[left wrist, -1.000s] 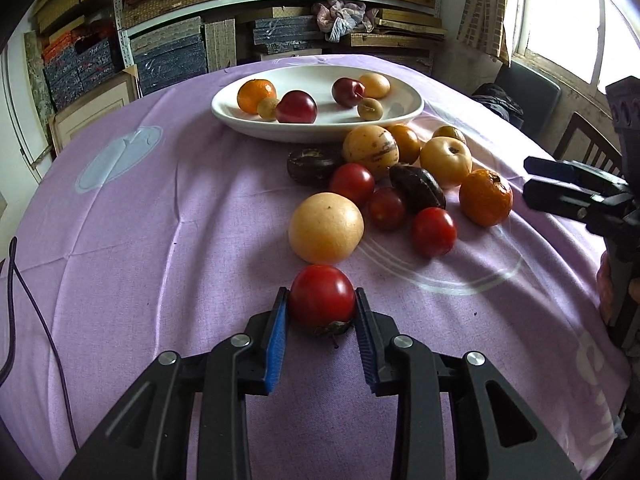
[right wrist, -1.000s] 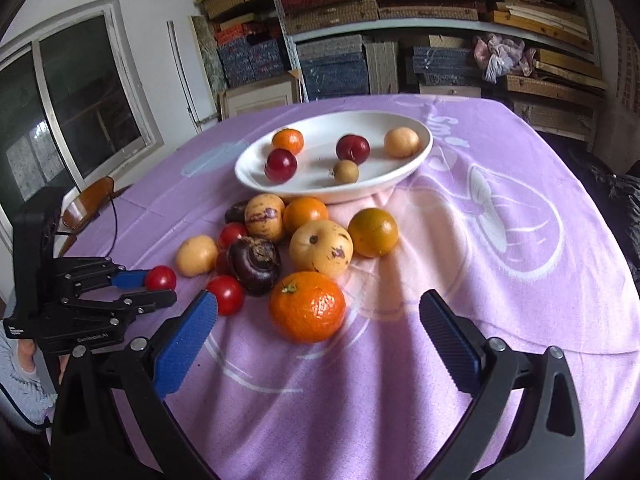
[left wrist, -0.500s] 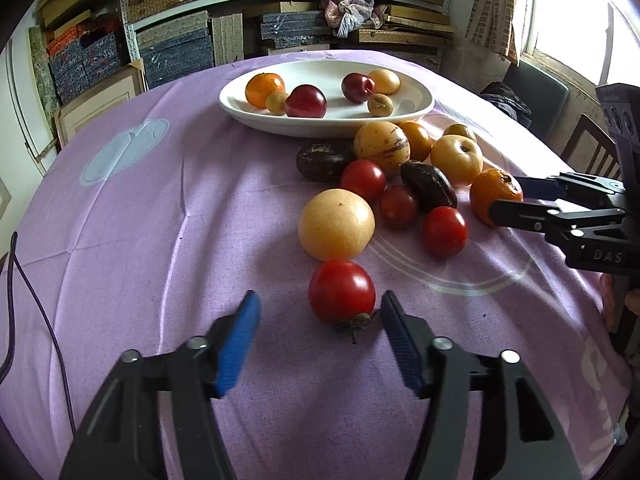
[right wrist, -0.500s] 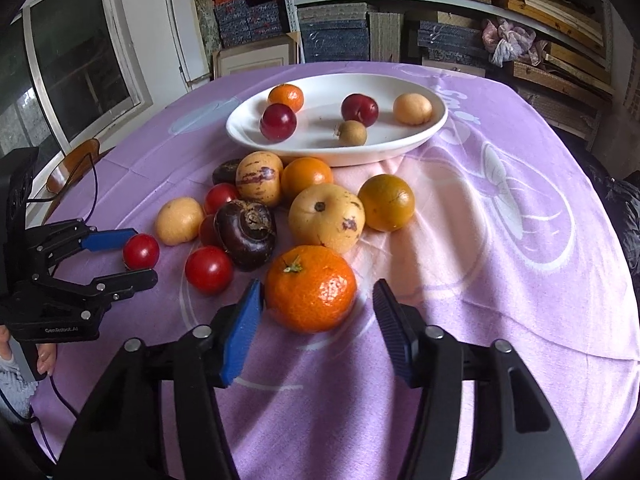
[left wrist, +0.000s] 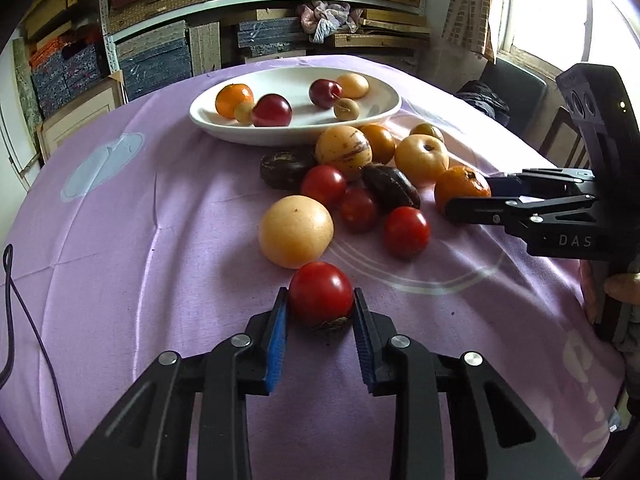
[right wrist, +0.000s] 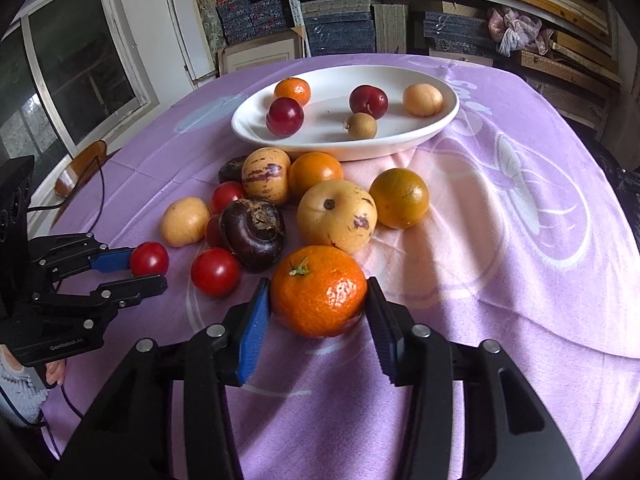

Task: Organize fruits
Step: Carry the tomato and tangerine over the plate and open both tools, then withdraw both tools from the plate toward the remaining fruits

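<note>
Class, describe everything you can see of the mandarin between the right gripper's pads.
The mandarin is round, bright orange, with dimpled glossy peel and a small green stem stub on top. It sits on the purple tablecloth, nearest of the loose fruit, in front of a yellow apple-like fruit. The right gripper has just closed; its blue pads press both sides.

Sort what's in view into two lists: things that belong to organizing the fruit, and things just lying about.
Part of the job:
- tomato, shut in the left gripper
- mandarin, gripped by the right gripper
- white dish
- loose fruit pile on the cloth

Just lying about:
- shelves of stacked mats
- cable
- chair
</note>
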